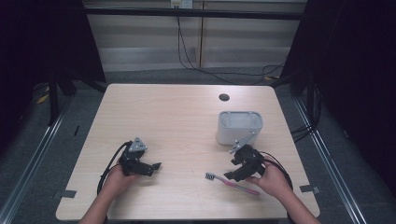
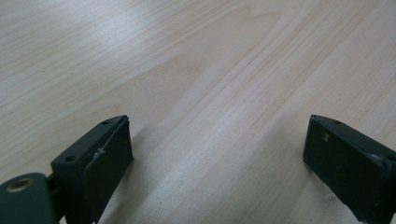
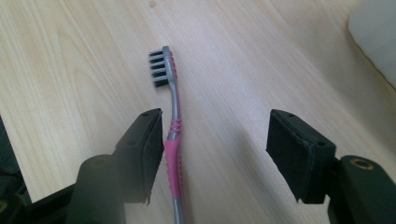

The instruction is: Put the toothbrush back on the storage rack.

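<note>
Right gripper (image 3: 212, 149) unclenched, straddling pink toothbrush (image 3: 173, 140), nothing grasped; grey bin (image 1: 239, 127) at its twelve o'clock. Left gripper (image 2: 217, 154) released, over bare table (image 2: 210, 70).

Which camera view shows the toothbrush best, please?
The right gripper view. There the toothbrush lies close on the table, with dark bristles, grey neck and pink handle clear, between the open jaws of the right gripper, beside one pad. In the high view it is small. The left gripper view looks at bare wood.
</note>
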A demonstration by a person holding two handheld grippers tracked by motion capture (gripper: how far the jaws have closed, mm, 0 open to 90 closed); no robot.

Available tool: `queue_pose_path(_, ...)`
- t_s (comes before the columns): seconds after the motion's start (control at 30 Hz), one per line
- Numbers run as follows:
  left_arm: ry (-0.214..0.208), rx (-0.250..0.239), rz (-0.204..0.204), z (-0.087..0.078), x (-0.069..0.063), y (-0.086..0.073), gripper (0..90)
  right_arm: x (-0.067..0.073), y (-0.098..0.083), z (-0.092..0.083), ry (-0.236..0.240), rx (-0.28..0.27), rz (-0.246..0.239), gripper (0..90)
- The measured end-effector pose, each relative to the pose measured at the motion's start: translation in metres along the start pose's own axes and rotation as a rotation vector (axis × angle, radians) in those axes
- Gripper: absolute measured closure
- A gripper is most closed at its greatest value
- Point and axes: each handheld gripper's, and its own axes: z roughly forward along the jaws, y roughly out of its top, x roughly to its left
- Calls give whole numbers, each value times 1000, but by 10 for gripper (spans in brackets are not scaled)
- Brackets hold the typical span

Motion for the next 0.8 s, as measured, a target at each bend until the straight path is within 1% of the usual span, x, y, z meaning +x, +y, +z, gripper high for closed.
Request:
queue_pose_path(0.07,0,0,0,0,0,0,76,2,5,1,-3,23,-17,377)
queue_pose_path(0.13,0,-1,0,0,0,0,76,4,8,2,-5,34,-26,385)
queue_pose_path(0.37,0,0,0,0,0,0,76,8,16,6,18,72,-31,424)
queue_pose_path(0.47,0,0,0,0,0,0,76,10,19,8,30,87,-21,481)
queue_pose_path(0.53,0,0,0,0,0,0,76,10,20,9,43,84,-10,502)
queue_pose_path(0.63,0,0,0,0,0,0,76,10,22,11,56,106,4,546)
queue_pose_path(0.73,0,-1,-1,0,0,0,76,10,22,13,67,121,21,574)
queue_pose_path(0.8,0,-1,-1,0,0,0,76,10,22,14,69,125,22,587)
